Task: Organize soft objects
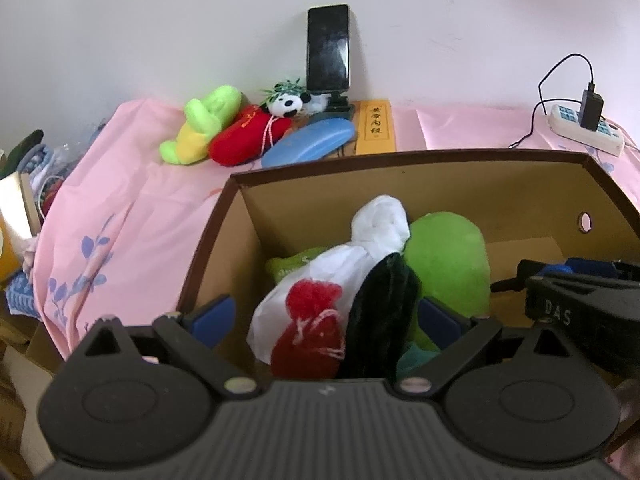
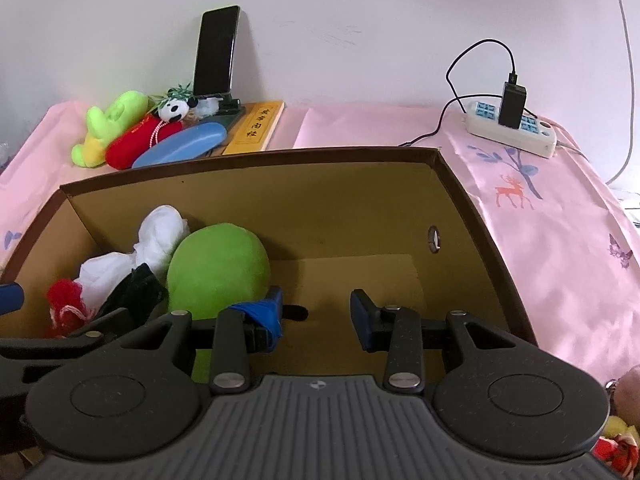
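Note:
A brown cardboard box point(image 1: 208, 240) point(image 2: 472, 200) stands on the pink cloth. Inside lie a white plush with a red tuft point(image 1: 320, 280) point(image 2: 120, 264), a black soft piece point(image 1: 380, 312) point(image 2: 136, 292) and a round green plush point(image 1: 452, 264) point(image 2: 216, 268). My left gripper point(image 1: 326, 316) is open above the white, red and black soft things, not gripping them. My right gripper point(image 2: 316, 312) is open and empty over the box's bare floor, beside the green plush; it also shows in the left wrist view point(image 1: 580, 288).
At the back by the wall lie a green-yellow plush point(image 1: 204, 124) point(image 2: 108, 128), a red plush point(image 1: 244, 136) point(image 2: 140, 140), a panda point(image 1: 286, 104) point(image 2: 174, 110), a blue case point(image 1: 308, 140) point(image 2: 180, 146), a yellow book point(image 1: 374, 126) point(image 2: 256, 126), a phone on a stand point(image 1: 328, 48) point(image 2: 216, 52) and a power strip point(image 1: 584, 128) point(image 2: 512, 128).

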